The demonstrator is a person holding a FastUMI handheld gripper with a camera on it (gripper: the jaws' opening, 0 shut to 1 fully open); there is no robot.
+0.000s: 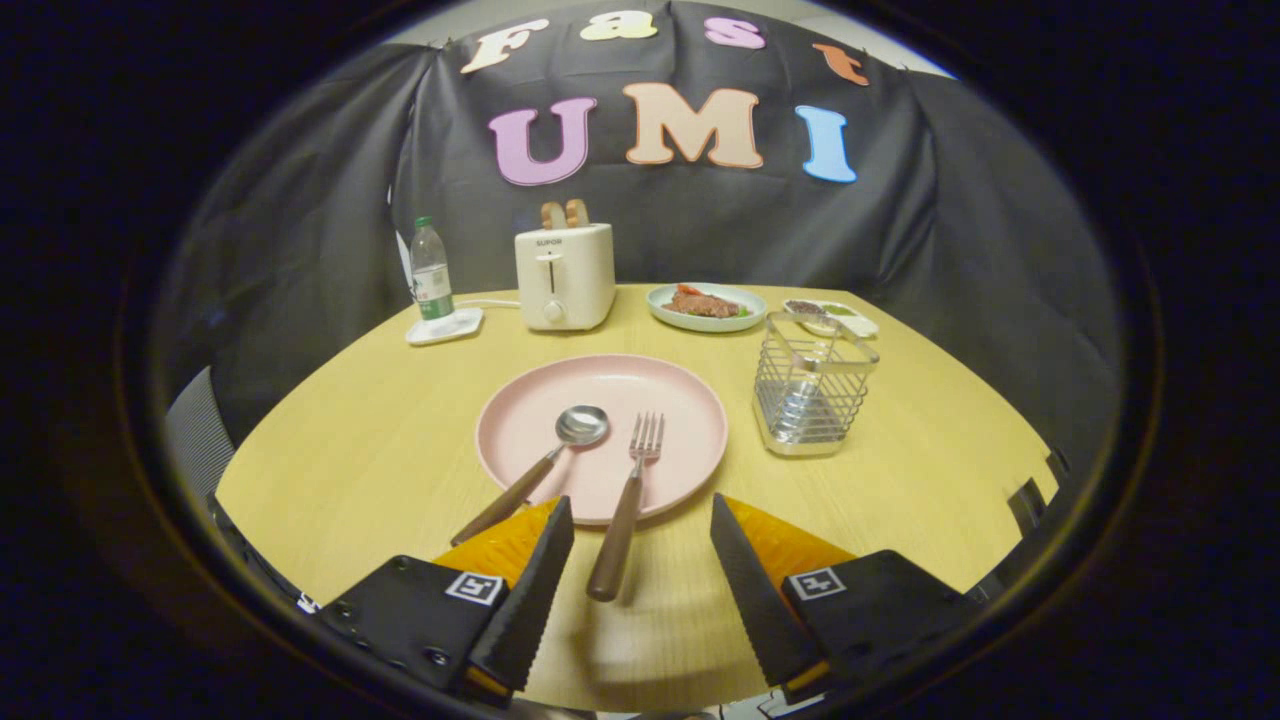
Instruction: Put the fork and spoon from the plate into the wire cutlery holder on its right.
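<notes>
the gripper [640,515] is hovering with its fingers spread wide, gripping nothing, the fork's wooden handle lying between them. the fork [628,500] and the spoon [545,462] are resting side by side on the pink plate [520,420], handles hanging over its near rim. the wire cutlery holder [812,385] is standing just right of the plate, on the wooden table [350,450]

The gripper [640,515] is held low over the surface [350,470], pointed forward and level. Its jaws are spread wide apart, with nothing clamped between them. The ridged inner faces of the fingers [530,590] are turned toward each other.
</notes>
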